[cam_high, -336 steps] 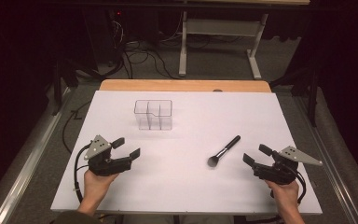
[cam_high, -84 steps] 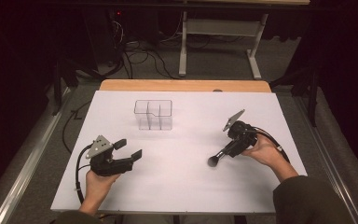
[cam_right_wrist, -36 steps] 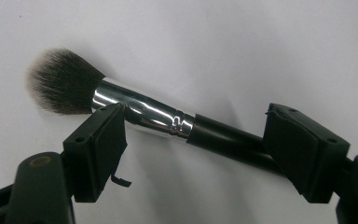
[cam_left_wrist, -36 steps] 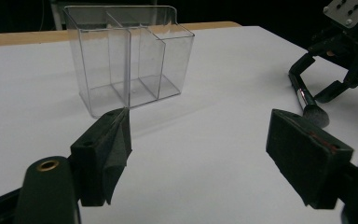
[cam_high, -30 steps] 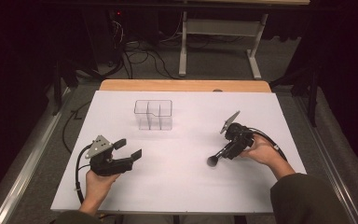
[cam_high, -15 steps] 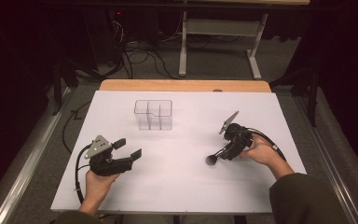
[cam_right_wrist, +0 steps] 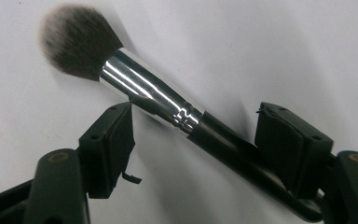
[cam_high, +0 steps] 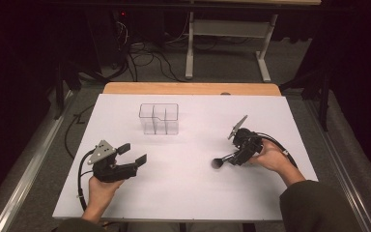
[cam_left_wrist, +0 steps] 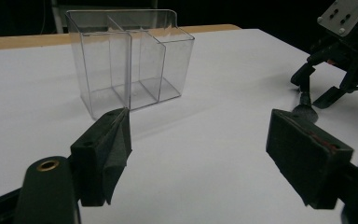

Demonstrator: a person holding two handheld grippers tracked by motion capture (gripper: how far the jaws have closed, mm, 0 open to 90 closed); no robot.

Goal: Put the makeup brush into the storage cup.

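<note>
1. The right gripper [cam_high: 233, 157], held in the person's right hand [cam_high: 270, 157], sits low over the white bench [cam_high: 183, 193] near its right edge, about midway between the near and far edges, its jaws astride a makeup brush [cam_high: 222, 161].
2. In the right gripper view, the brush [cam_right_wrist: 168, 109] runs slantwise between the two black jaws: dark bristles up and to the left, a shiny silver ferrule, then a black handle down to the lower right.
3. The right gripper's jaws have just been closing with the brush between them; the left jaw's tip stands at the ferrule and the right jaw is against the handle, but they are not yet clamped on it, and the brush lies on the bench.
4. The left gripper [cam_high: 131, 155], in the person's left hand [cam_high: 101, 188], rests toward the near left corner of the bench, well apart from the brush, with its jaws wide apart and nothing between them.
5. A clear plastic organiser [cam_high: 159, 118] with upright dividers stands toward the far edge, left of centre; in the left gripper view the organiser [cam_left_wrist: 130, 60] rises beyond the spread jaws, and the right gripper [cam_left_wrist: 319, 91] with the brush shows at the far right.
</note>
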